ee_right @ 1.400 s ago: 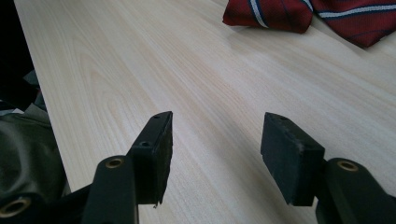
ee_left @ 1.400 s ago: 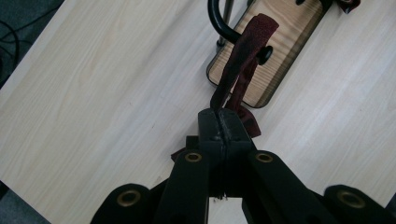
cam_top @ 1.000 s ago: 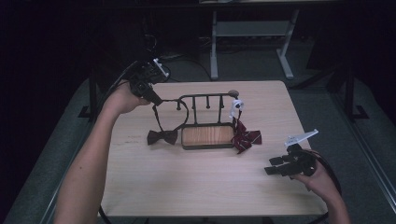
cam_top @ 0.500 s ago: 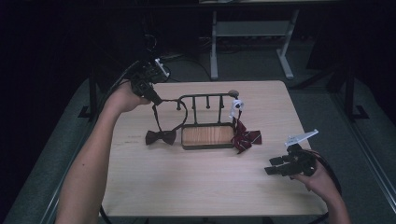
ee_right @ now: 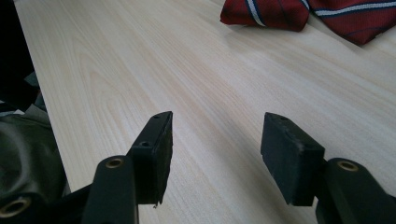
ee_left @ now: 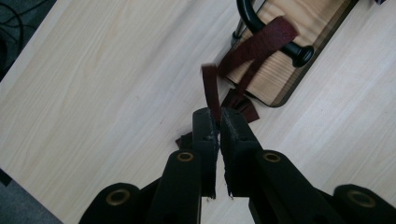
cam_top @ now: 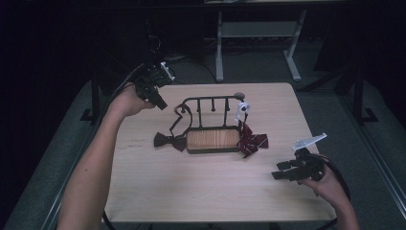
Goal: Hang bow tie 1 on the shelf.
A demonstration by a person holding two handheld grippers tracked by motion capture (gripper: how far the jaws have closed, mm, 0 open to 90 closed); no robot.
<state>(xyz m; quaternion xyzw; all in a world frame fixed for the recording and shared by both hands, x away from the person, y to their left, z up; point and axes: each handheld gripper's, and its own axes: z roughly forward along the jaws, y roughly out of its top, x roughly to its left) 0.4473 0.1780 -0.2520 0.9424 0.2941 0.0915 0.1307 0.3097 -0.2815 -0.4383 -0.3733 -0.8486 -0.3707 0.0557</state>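
Left gripper view, strap (ee_left: 211, 91) between gripper (ee_left: 218, 122) jaws

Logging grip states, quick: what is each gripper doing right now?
Left gripper: jaws have just been opening slightly, the dark red strap between them.
Right gripper: open, holding nothing, above the table.
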